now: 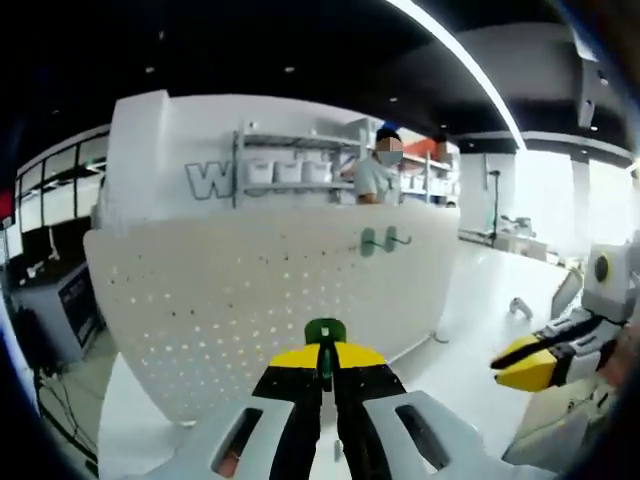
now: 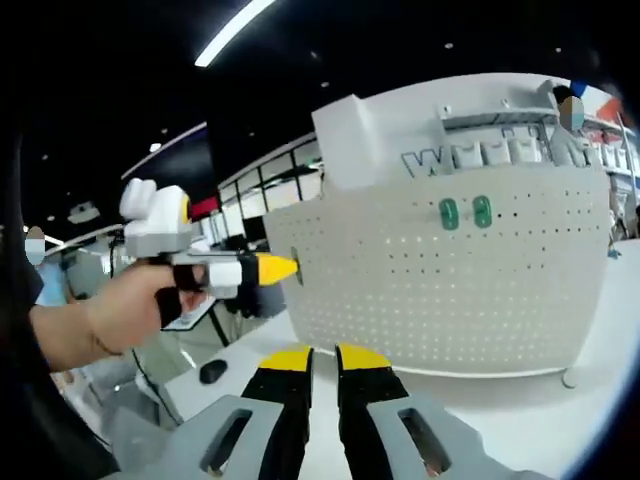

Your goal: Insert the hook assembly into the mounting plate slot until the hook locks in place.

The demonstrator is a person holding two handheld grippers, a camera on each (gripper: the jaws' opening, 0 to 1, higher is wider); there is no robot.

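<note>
L gripper (image 1: 325, 362) pinching green hook (image 1: 325, 335) before pegboard (image 1: 230, 290); two mounted hooks (image 1: 383, 240) at 1 o'clock; R gripper (image 2: 325, 360) pressed together, holding nothing.

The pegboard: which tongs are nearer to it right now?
Left. The left tongs, shut on a green hook, sit close in front of the pegboard near its edge. The right tongs hang farther back over the table, jaws together and empty.
</note>
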